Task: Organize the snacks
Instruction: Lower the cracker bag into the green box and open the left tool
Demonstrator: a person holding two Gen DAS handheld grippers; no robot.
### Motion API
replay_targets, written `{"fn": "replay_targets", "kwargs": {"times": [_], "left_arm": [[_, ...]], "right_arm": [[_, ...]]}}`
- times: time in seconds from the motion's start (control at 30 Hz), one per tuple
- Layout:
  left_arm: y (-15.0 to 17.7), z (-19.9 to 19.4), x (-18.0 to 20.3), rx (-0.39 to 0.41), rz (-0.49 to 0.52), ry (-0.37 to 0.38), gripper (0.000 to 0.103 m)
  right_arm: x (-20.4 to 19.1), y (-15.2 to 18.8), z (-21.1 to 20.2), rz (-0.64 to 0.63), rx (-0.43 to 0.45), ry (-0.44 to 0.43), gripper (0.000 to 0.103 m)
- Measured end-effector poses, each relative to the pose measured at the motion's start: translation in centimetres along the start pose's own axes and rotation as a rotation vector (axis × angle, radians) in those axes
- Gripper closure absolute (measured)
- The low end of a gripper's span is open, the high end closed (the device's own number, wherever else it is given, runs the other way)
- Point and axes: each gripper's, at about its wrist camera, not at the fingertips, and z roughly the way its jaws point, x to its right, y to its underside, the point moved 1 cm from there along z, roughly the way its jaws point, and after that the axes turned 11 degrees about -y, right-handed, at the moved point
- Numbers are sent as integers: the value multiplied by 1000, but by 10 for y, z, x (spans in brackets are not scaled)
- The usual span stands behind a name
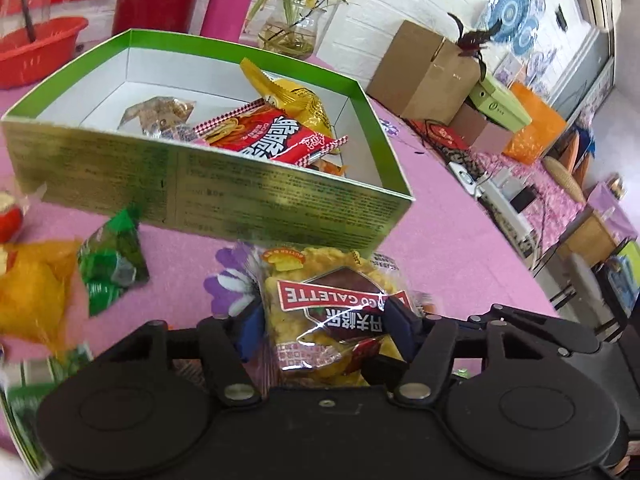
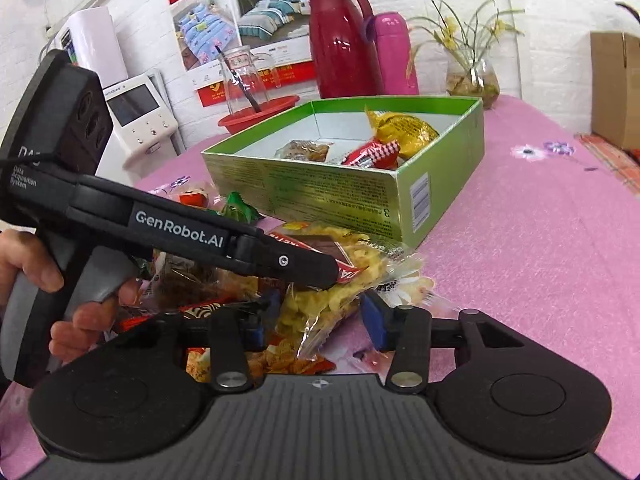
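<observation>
Pinching the galette packet (image 1: 332, 320), the left gripper (image 1: 324, 324) sits near the green box (image 1: 248, 196); the right gripper (image 2: 316, 320) straddles the same packet, jaws spread. Three or four snacks already lie inside, while several wait loose on the near left.

Box (image 1: 224, 196) on tablecloth (image 1: 420, 216), open, several snack packets (image 1: 276, 132) inside. Before its near wall: biscuit packet (image 1: 332, 312), with loose packets (image 1: 112, 268) lying to the left. Behind box: basin (image 2: 260, 114), flask (image 2: 340, 36), vase (image 2: 472, 76).
</observation>
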Motion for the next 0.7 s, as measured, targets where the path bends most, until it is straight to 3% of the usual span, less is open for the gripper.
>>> {"fn": "replay_targets", "kwargs": {"times": [0.17,0.33,0.5,0.7], "left_arm": [[-1,-32,-1,68,-52,42,87],[-21,-68,4,202,1,-2,88],[-46,-77,-10,262,-33,-35,88],[-81,-60,-42,277,-93,-73,88]], "right_arm": [[-16,-8,-21,-55,64,-10,30],[-31,-31,-25,-154,138,-20,30],[-33,-62,-7,-215,173,-28,30],[-20,-96,38,-214,162,-59,30]]}}
